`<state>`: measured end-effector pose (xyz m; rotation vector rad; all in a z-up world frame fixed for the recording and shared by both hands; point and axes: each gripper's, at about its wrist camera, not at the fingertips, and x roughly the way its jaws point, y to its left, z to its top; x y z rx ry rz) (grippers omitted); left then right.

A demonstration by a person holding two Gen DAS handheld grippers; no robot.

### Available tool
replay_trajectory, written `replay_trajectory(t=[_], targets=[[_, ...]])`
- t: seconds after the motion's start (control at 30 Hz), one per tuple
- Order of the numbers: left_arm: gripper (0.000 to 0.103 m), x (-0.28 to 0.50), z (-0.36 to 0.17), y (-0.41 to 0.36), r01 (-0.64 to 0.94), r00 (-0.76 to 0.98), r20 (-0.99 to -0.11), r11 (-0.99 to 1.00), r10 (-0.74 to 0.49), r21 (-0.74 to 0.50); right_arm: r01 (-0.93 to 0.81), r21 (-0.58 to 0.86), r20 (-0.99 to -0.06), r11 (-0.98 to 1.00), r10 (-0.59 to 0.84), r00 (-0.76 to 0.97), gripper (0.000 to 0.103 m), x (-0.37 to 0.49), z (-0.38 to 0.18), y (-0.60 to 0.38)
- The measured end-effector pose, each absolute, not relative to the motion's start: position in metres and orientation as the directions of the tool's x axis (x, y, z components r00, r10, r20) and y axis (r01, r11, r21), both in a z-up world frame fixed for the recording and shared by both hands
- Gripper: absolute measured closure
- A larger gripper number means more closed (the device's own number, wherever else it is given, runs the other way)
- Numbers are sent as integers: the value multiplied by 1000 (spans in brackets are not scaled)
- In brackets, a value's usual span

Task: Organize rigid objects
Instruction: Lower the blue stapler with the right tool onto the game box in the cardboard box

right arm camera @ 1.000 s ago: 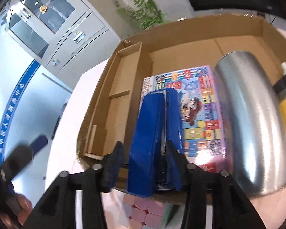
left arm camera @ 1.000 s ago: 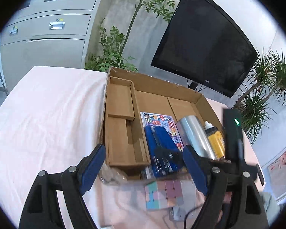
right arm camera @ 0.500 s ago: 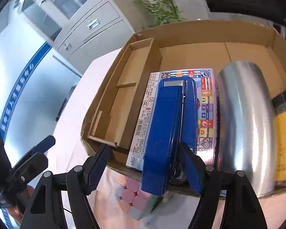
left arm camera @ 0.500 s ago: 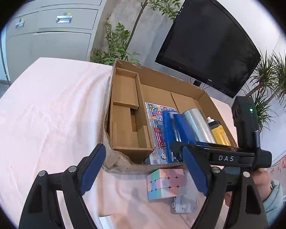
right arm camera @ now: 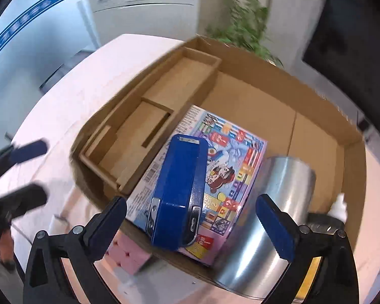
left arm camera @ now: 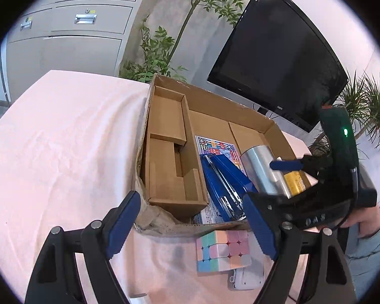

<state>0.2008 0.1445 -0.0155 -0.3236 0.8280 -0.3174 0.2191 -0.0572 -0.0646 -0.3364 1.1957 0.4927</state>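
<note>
The pastel plastic puzzle cube (left arm camera: 223,250) sits on the pink-clothed desk (left arm camera: 63,152), just outside the near wall of the brown cardboard box (left arm camera: 215,116). From the left gripper (left arm camera: 190,225) it lies at about five o'clock, close between the wide, empty jaws, so this hand is nearer. The right gripper (right arm camera: 197,221), whose jaws have just been opening, holds nothing; the blue metal stapler (right arm camera: 179,190) lies free on the colourful game box (right arm camera: 230,167), long axis toward twelve o'clock. At its three o'clock lie a silver metal cylinder (right arm camera: 273,215) and a yellow bottle (left arm camera: 293,182). A white flat item (left arm camera: 245,278) touches the cube's near side and may crowd the grasp.
</note>
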Motion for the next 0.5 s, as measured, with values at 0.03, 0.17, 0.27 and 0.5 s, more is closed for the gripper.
replay_trajectory(t=[0.03, 0.17, 0.27, 0.5], targets=[[20, 202, -17, 145, 146, 634, -663, 903, -398, -403, -538, 29, -943, 842, 201, 264, 2, 219, -67, -58], [20, 205, -21, 148, 133, 628, -668, 901, -400, -414, -567, 113, -953, 816, 251, 172, 41, 217, -88, -53], [20, 203, -21, 148, 140, 628, -667, 901, -401, -410, -527, 148, -949, 837, 270, 163, 47, 225, -95, -52], [20, 204, -23, 158, 124, 632, -658, 891, -410, -437, -314, 395, -887, 863, 448, 115, 52, 252, -100, -69]])
